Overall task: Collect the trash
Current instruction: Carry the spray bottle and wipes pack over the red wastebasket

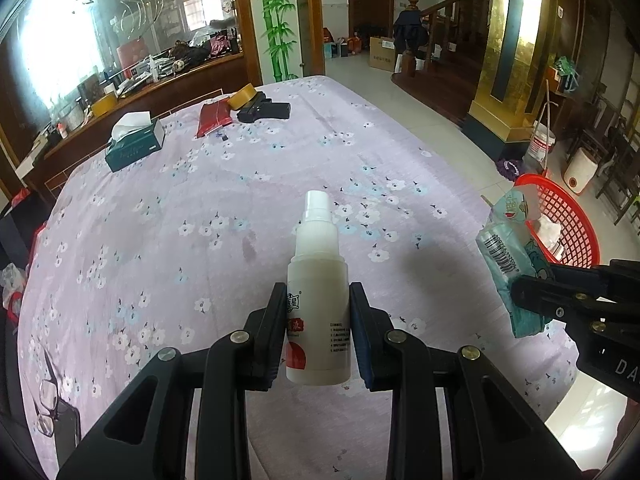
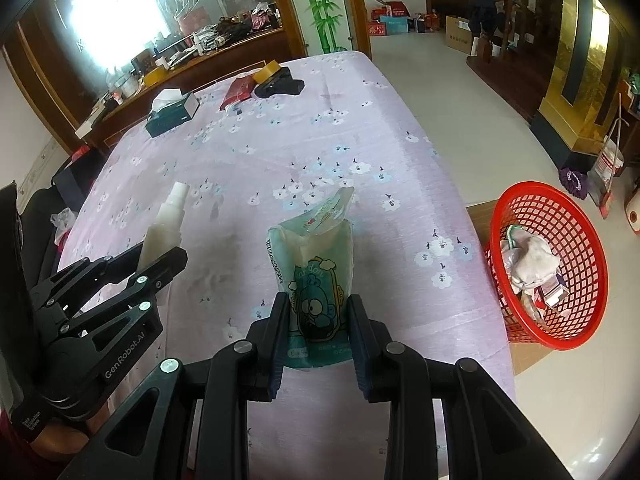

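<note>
Gripping two pieces of trash above the floral tablecloth point(image 1: 240, 184): left gripper point(image 1: 318, 320) pinching white spray bottle point(image 1: 318, 280), right gripper point(image 2: 318, 328) clamping teal snack wrapper point(image 2: 316, 272); red mesh basket point(image 2: 560, 208) alongside, likely for dropping both in.

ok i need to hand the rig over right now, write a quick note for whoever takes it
Left hand-held gripper: shut on the white spray bottle, held over the table.
Right hand-held gripper: shut on the torn teal wipes packet, also above the table.
Red basket: off the table's right edge, on a cardboard box, already holding crumpled paper and wrappers.
Done: some trash is binned and both items are picked up.
Left: drop the packet and the bottle into the basket. At the table's far end are a tissue box, a red pouch, a tape roll and a black item; judge whether any is trash.
</note>
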Action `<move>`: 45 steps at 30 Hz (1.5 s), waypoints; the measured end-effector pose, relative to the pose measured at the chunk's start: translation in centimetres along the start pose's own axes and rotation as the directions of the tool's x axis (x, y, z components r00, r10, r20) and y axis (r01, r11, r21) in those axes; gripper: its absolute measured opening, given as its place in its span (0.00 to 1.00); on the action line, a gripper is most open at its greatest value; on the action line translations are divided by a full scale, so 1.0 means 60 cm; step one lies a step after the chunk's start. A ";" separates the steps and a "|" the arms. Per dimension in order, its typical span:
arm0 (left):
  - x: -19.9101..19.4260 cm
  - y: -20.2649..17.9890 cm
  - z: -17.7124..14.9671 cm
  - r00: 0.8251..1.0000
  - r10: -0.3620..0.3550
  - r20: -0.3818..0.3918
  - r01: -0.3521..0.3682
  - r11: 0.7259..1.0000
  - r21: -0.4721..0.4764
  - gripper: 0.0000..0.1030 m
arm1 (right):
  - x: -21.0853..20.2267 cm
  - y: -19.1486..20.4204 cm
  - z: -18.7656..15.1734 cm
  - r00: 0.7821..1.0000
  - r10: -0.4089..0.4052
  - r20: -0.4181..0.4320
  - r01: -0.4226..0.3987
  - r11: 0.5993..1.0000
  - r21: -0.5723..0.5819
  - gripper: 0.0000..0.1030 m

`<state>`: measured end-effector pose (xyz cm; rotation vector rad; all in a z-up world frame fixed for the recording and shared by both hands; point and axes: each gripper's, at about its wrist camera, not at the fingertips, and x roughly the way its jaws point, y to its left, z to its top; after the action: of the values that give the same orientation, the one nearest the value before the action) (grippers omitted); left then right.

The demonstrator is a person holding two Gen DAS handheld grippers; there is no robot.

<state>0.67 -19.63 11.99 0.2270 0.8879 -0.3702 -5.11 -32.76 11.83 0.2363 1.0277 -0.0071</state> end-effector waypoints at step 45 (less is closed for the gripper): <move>0.014 -0.204 0.053 0.992 -0.124 0.008 0.119 0.969 0.218 0.28 | -0.077 -0.196 -0.037 0.995 -0.082 0.062 0.064 0.968 0.244 0.30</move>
<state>-1.52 -32.10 12.77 0.3708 0.8425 -0.5842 -10.76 -44.28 12.42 0.4171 0.9627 -0.2076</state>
